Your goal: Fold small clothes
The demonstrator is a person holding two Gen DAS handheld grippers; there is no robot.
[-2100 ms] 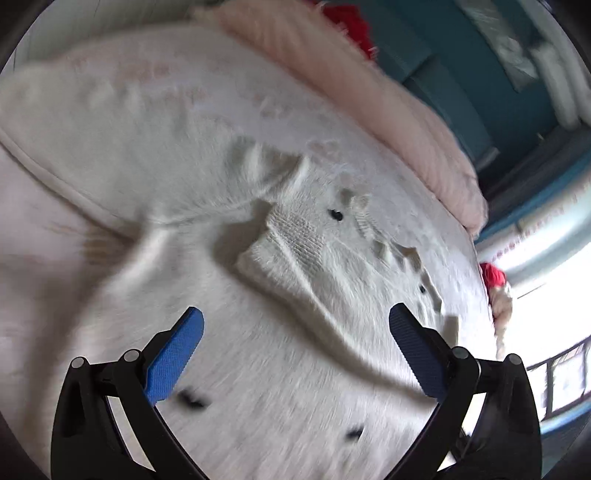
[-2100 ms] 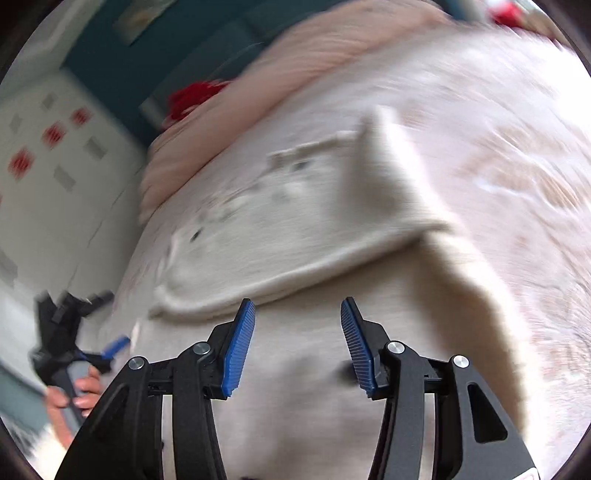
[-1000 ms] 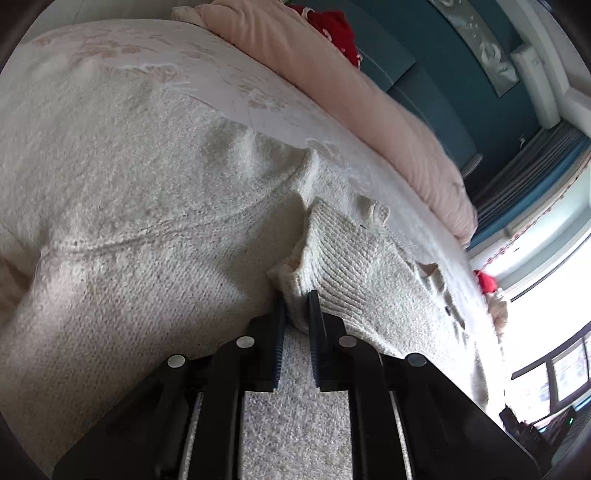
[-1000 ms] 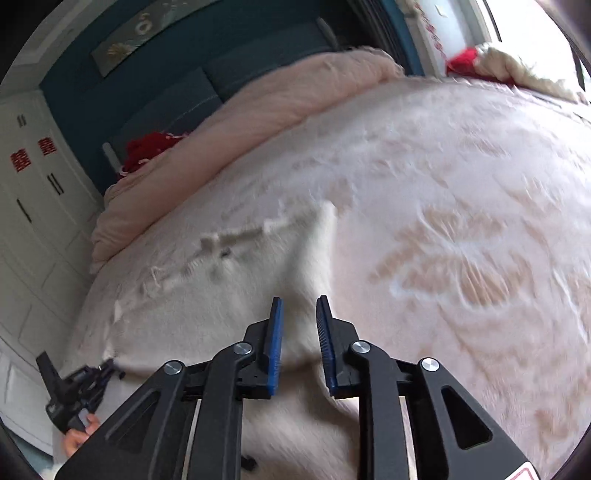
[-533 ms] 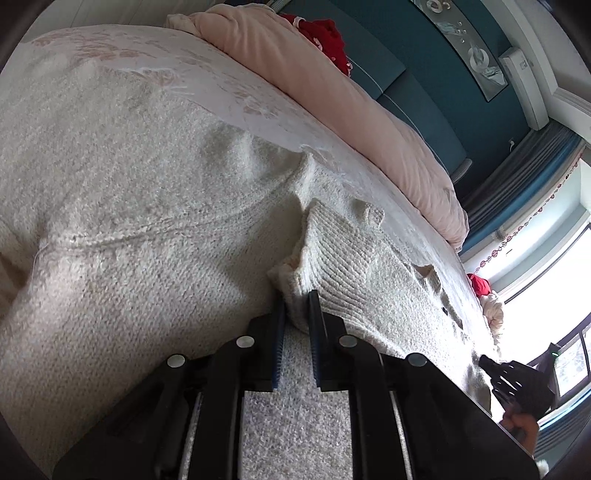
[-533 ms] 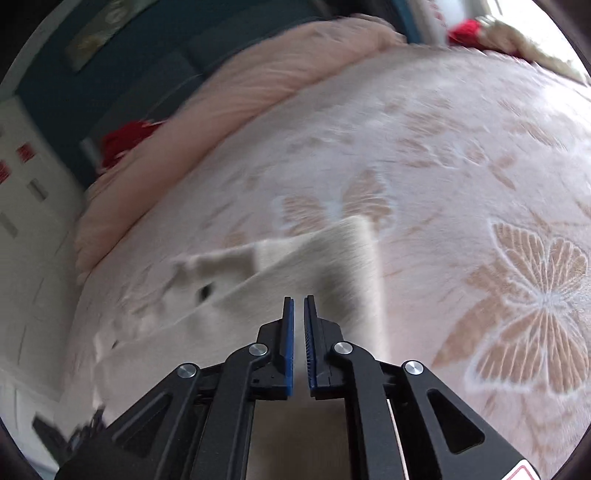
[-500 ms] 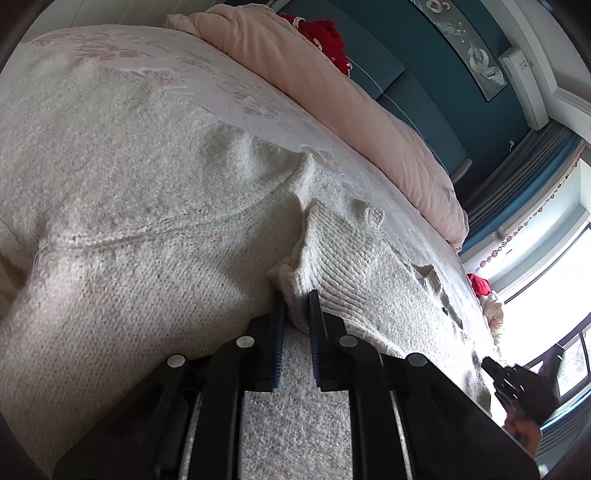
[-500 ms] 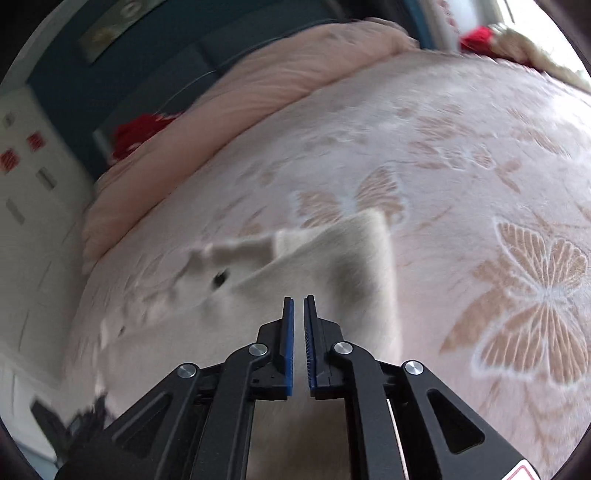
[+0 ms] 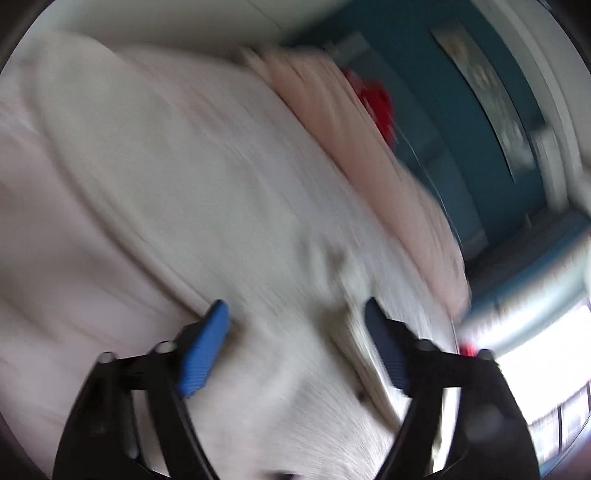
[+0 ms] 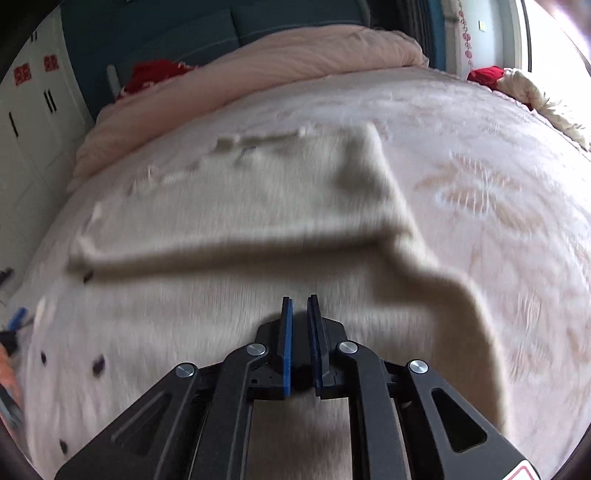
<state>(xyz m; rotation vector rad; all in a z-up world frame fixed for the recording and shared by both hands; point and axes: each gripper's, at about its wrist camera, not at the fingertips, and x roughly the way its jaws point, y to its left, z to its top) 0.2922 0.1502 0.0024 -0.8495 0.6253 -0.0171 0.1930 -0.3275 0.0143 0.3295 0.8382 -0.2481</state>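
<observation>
Sweater [image 10: 229, 221]: cream knit, spread across the bed; its far half is folded over the near half, and the fold edge runs from the left side to a raised corner on the right. Small dark buttons dot the near left part.
Sweater in left view [image 9: 207, 206]: blurred cream cloth under and ahead of the gripper, with a rounded edge curving along its left side.
Left gripper [image 9: 295, 347]: jaws spread wide apart, nothing between the blue pads; it hangs just above the cloth, and blur hides whether the tips touch it.
Right gripper [image 10: 299, 317]: jaws nearly together, only a thin gap between the blue pads; the tips sit low over the near layer of the sweater, and whether any cloth is pinched between them cannot be told.
Bedspread [image 10: 498, 192]: pale pink with a raised flower pattern, bare to the right of the sweater.
Quilt [image 10: 295, 62]: pink, bunched along the far edge of the bed.
Wall [image 10: 155, 33]: dark teal, behind the quilt.
</observation>
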